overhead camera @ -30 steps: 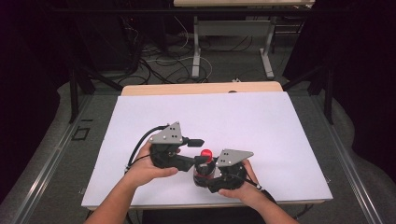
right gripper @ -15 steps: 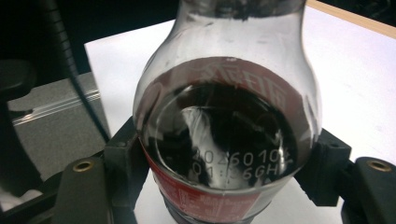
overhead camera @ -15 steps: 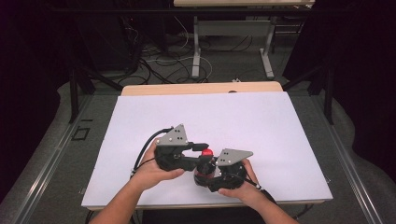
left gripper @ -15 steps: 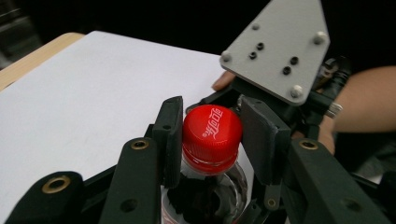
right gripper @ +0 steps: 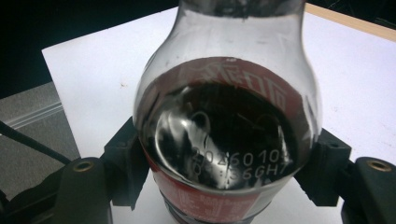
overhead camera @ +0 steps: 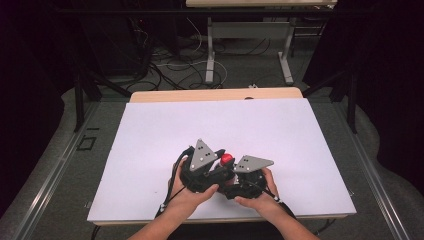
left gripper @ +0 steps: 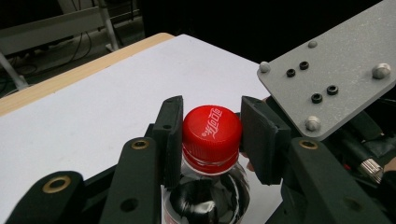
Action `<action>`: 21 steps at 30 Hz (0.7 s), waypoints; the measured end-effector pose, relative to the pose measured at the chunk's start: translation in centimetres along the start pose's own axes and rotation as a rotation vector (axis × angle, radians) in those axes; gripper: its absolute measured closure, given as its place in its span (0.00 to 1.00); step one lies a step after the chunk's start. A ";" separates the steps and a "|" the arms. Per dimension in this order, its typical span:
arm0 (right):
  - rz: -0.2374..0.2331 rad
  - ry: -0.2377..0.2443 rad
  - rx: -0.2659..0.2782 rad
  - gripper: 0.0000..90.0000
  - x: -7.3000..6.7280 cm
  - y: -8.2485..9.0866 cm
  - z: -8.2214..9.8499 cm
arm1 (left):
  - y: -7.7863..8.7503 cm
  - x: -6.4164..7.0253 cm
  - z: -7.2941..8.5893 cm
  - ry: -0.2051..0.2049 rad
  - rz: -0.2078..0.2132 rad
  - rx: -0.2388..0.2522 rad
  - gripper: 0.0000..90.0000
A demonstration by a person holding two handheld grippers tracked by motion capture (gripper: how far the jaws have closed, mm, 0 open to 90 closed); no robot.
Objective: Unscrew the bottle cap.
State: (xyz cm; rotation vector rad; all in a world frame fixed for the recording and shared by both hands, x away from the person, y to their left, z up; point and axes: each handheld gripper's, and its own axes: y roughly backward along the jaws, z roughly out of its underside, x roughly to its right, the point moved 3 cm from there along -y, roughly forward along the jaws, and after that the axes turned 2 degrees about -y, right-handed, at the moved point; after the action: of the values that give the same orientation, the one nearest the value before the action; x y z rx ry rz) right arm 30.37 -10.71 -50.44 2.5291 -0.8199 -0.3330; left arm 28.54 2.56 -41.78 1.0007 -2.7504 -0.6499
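A small dark cola bottle (right gripper: pixel 224 135) with a red cap (left gripper: pixel 211 128) stands near the front of the white table top (overhead camera: pixel 225 120). My right gripper (right gripper: pixel 224 163) is shut on the bottle's body, one pad at each side just below the shoulder. My left gripper (left gripper: pixel 212 112) has its two pads pressed on the sides of the red cap (overhead camera: pixel 227 159). In the high view both grippers sit close together, left gripper (overhead camera: pixel 220 167) beside right gripper (overhead camera: pixel 237 186), each held by a hand. The grippers hide most of the bottle there.
The white sheet ends at a wooden strip (overhead camera: pixel 215 95) along the far edge. Beyond the table lie floor cables (overhead camera: pixel 180 65) and another table's legs (overhead camera: pixel 210 50). The grey plate (left gripper: pixel 336 70) of the right gripper is close by in the left gripper view.
My left gripper has moved right to the bottle and its jaws have closed onto the red cap. The right gripper and the bottle have stayed where they were.
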 end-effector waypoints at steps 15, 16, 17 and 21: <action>-0.060 0.035 0.014 0.33 -0.5 0.1 -0.2 | 1.8 -4.1 -0.4 -0.104 0.297 0.019 0.52; -0.064 0.029 0.017 0.33 -0.6 0.0 -0.2 | 1.9 -4.1 -0.4 -0.108 0.301 0.019 0.53; -0.070 0.032 0.015 0.33 -0.7 0.0 -0.2 | 2.0 -4.2 -0.4 -0.123 0.319 0.016 0.53; -0.088 0.050 0.016 0.33 -0.9 0.0 -0.2 | 2.1 -4.2 -0.4 -0.167 0.389 -0.006 0.53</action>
State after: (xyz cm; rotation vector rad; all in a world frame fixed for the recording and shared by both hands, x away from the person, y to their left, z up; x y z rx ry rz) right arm 29.70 -10.07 -50.13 2.5825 -0.6969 -0.2919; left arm 30.66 6.49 -40.42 0.4018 -2.9600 -0.6993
